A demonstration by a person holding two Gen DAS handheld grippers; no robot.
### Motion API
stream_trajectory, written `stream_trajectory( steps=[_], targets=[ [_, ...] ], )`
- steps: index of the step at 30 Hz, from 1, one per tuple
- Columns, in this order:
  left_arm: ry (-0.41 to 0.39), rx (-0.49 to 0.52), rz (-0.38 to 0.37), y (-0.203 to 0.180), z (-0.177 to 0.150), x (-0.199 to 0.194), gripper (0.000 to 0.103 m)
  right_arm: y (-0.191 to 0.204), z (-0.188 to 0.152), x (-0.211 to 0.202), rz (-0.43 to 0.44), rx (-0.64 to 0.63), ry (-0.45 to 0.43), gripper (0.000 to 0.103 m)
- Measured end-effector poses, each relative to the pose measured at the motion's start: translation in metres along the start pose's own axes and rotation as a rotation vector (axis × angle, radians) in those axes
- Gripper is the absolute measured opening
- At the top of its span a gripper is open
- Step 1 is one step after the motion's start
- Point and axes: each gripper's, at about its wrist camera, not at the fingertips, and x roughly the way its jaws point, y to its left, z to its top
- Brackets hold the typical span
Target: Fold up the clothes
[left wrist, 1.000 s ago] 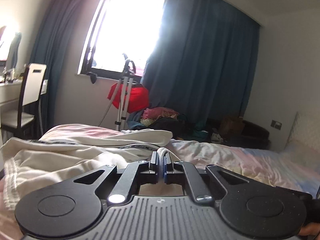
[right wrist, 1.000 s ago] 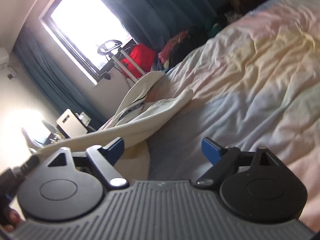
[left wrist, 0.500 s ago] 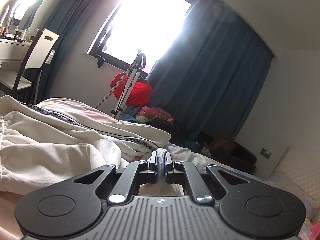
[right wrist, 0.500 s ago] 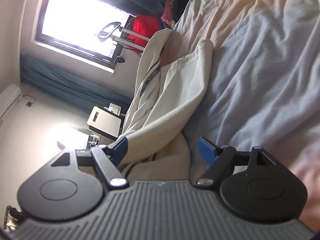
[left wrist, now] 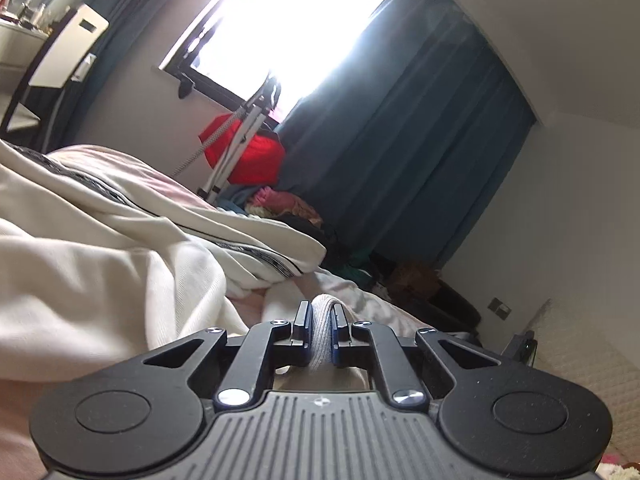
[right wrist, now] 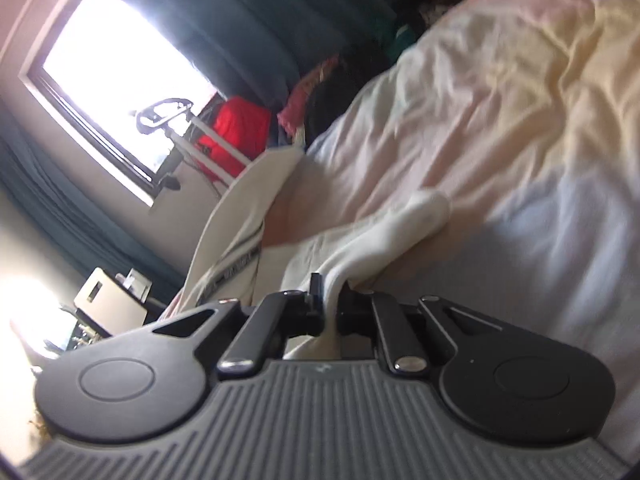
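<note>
A cream garment with a dark printed side stripe [left wrist: 104, 264] lies bunched on the bed, filling the left of the left wrist view. My left gripper [left wrist: 321, 322] is shut on a ribbed cream edge of it, low over the bed. In the right wrist view the same garment [right wrist: 240, 232] stretches from the left toward the middle, one pale end [right wrist: 424, 208] lying on the sheet. My right gripper [right wrist: 330, 300] is shut on a fold of the cream cloth.
The bed has a pastel pink, yellow and blue sheet [right wrist: 500, 112]. Beyond its far edge stand a steamer stand with a red bag [left wrist: 244, 152], a pile of clothes [left wrist: 288, 208], blue curtains [left wrist: 400, 140] and a bright window. A white chair [left wrist: 60, 60] and desk are far left.
My right gripper was open and has shut on the cream cloth. My left gripper stays shut on the ribbed edge and has tilted and sunk lower toward the bed.
</note>
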Motion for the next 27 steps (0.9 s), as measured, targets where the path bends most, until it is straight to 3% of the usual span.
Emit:
stream_trajectory(
  steps=[4, 6, 7, 9, 11, 14, 16, 19, 22, 25, 27],
  targets=[
    [0.13, 0.027, -0.094, -0.016, -0.016, 0.014, 0.027, -0.022, 0.043, -0.044, -0.073, -0.03, -0.111, 0.008],
    [0.21, 0.041, -0.14, -0.027, -0.028, 0.021, 0.042, -0.038, 0.061, -0.067, -0.122, -0.039, -0.165, 0.008],
    [0.237, 0.063, -0.149, -0.033, -0.034, 0.022, 0.055, -0.048, 0.069, -0.079, -0.153, -0.037, -0.188, 0.008],
    [0.271, 0.106, -0.163, -0.043, -0.044, 0.023, 0.059, -0.07, 0.083, -0.104, -0.215, -0.031, -0.232, 0.008],
    [0.294, 0.136, -0.173, -0.05, -0.052, 0.024, 0.072, -0.094, 0.096, -0.128, -0.276, -0.019, -0.276, 0.008],
    [0.327, 0.13, -0.166, -0.051, -0.061, 0.027, 0.078, -0.14, 0.101, -0.158, -0.33, 0.086, -0.296, 0.008],
    [0.361, 0.091, -0.146, -0.045, -0.065, 0.032, 0.079, -0.167, 0.1, -0.168, -0.316, 0.208, -0.266, 0.007],
    [0.408, -0.022, -0.039, -0.023, -0.069, 0.037, 0.08, -0.206, 0.092, -0.171, -0.205, 0.422, -0.169, 0.008],
    [0.415, -0.211, 0.121, 0.019, -0.064, 0.041, 0.08, -0.228, 0.084, -0.171, -0.213, 0.531, -0.16, 0.01],
    [0.331, -0.488, 0.269, 0.075, -0.053, 0.03, 0.08, -0.247, 0.083, -0.167, -0.195, 0.627, -0.15, 0.011],
    [0.228, -0.651, 0.321, 0.103, -0.051, 0.013, 0.078, -0.257, 0.083, -0.162, -0.164, 0.674, -0.134, 0.012]
  ],
)
